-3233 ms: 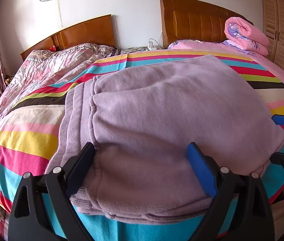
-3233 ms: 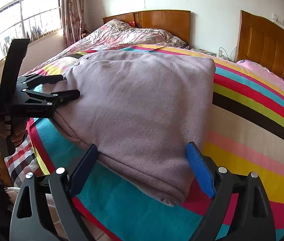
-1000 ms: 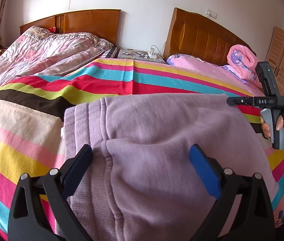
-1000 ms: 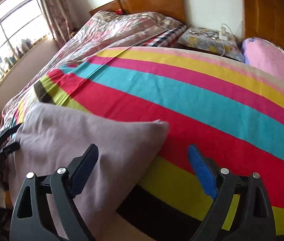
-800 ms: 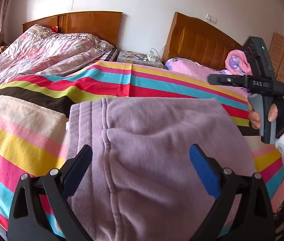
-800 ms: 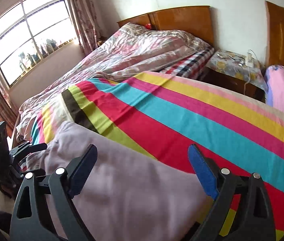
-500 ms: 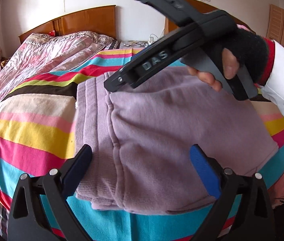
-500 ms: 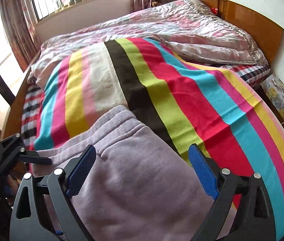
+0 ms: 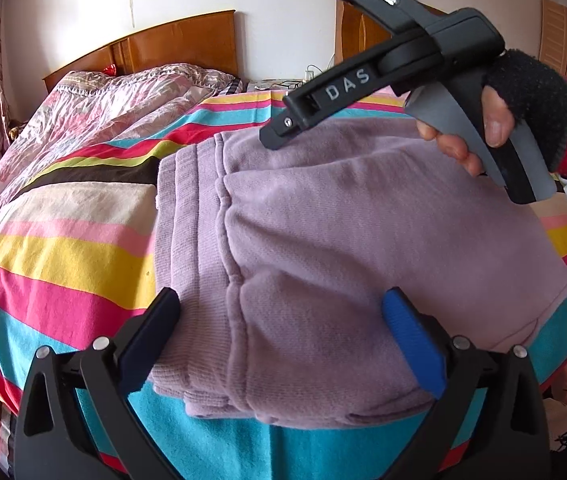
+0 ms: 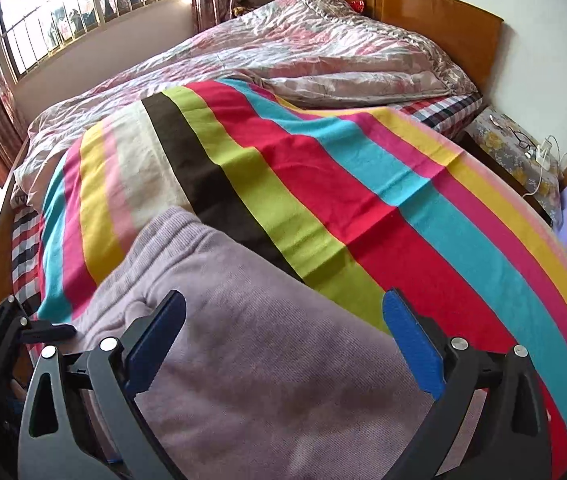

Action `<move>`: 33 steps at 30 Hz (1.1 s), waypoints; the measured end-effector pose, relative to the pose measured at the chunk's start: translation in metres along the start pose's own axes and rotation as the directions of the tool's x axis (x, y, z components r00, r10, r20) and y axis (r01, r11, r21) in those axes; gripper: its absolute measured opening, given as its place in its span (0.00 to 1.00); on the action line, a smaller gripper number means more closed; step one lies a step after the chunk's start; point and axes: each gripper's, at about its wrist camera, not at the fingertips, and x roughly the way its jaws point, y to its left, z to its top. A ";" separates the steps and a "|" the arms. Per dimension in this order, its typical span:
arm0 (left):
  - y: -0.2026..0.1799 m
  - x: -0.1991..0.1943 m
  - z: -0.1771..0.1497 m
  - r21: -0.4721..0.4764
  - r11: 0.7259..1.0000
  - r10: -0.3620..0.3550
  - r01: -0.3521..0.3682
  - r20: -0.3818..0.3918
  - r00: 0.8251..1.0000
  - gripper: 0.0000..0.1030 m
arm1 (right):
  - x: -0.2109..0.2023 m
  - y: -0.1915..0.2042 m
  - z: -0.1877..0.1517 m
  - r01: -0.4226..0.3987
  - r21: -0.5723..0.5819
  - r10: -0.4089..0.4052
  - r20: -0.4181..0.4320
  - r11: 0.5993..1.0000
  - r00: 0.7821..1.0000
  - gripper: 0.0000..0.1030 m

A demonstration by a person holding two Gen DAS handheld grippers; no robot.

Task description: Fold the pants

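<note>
Right tongs [image 10: 283,336] swung across above folded pants [image 9: 363,248], jaws just opened wider, gripping nothing. Left tongs [image 9: 287,332] wide apart over waistband end, empty. Striped bedspread [image 10: 323,184] beneath.

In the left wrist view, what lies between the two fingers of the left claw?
The folded lilac pants, lying on the striped bedspread. Their near edge sits between the open left claw's fingers, which do not visibly press on it.

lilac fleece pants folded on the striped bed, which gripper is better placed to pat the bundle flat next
Probably the right. The right gripper hangs open directly over the top of the folded lilac fleece pants, pointing down at them. The left gripper sits open at the bundle's near edge by the ribbed waistband, lower and off-centre.
</note>
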 end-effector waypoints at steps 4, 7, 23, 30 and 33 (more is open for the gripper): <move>0.001 0.001 0.001 0.004 1.000 0.010 -0.010 -0.004 1.000 0.98 | 0.006 -0.016 0.004 0.029 0.089 -0.033 0.042 0.996 0.999 0.93; 0.000 0.001 0.001 0.008 1.000 0.014 -0.014 -0.005 1.000 0.99 | -0.015 -0.031 0.003 0.029 0.222 -0.052 0.099 0.975 0.994 0.93; -0.002 0.005 0.001 0.015 0.999 0.051 -0.051 0.013 0.999 0.99 | -0.120 0.022 -0.246 0.177 0.229 -0.216 0.159 0.957 0.963 0.94; -0.016 -0.017 -0.001 -0.001 0.983 0.183 -0.183 0.065 0.981 0.99 | -0.165 0.031 -0.286 0.234 0.321 -0.297 0.167 0.918 0.940 0.94; -0.027 -0.055 0.002 -0.039 0.975 0.221 -0.217 0.157 0.963 0.99 | -0.210 0.042 -0.299 0.203 0.386 -0.324 0.282 0.900 0.903 0.95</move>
